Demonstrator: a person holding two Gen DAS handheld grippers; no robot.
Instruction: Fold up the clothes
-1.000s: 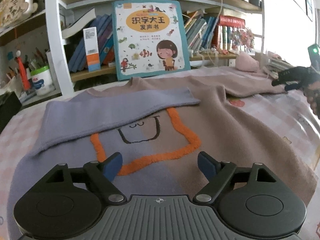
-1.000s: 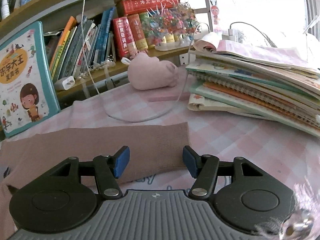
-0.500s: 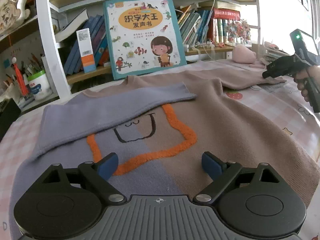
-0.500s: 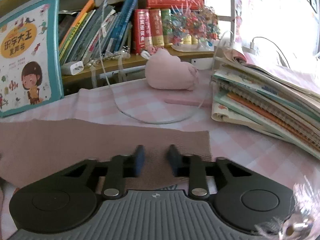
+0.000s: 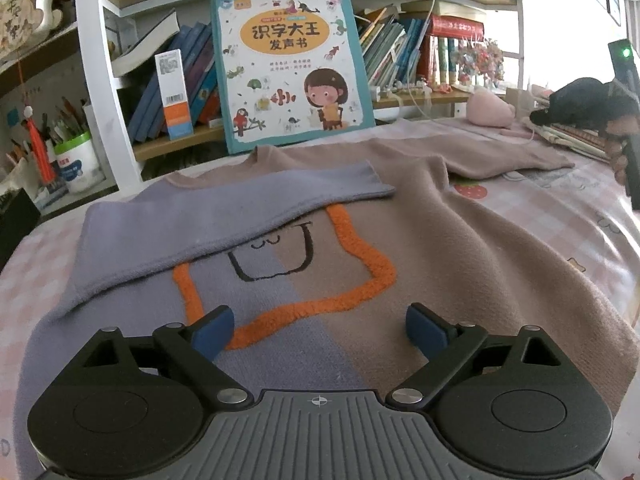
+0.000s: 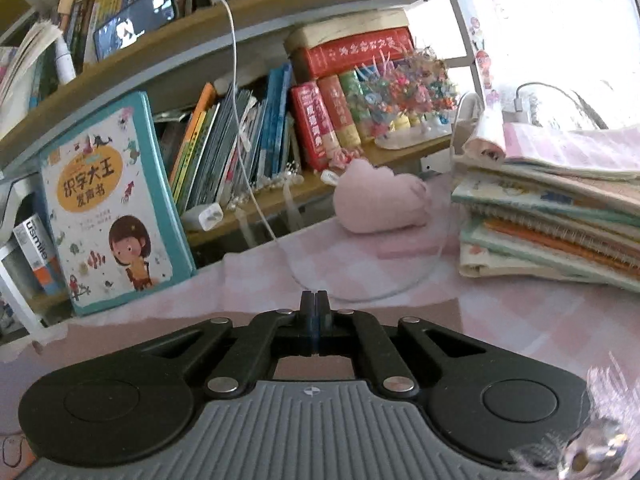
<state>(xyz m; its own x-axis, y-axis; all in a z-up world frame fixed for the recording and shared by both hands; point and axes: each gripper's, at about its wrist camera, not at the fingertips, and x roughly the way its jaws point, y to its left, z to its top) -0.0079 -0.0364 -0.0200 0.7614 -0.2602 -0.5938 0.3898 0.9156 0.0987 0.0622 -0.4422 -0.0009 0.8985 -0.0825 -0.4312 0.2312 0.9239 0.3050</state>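
A purple and taupe sweater with an orange outline lies flat on the pink checked table. Its purple left sleeve is folded across the chest. Its taupe right sleeve stretches to the far right. My left gripper is open and empty above the sweater's lower hem. My right gripper is shut on the taupe sleeve, which spreads under and beside the jaws; the gripper also shows in the left wrist view at the far right.
A teal picture book leans on the bookshelf behind the sweater. A pink plush and a white cable lie on the table. A stack of books stands at the right. A pen cup is at far left.
My right gripper closed fully on the taupe sleeve end and tilted up, so the sleeve dropped below its view. My left gripper stayed open over the hem.
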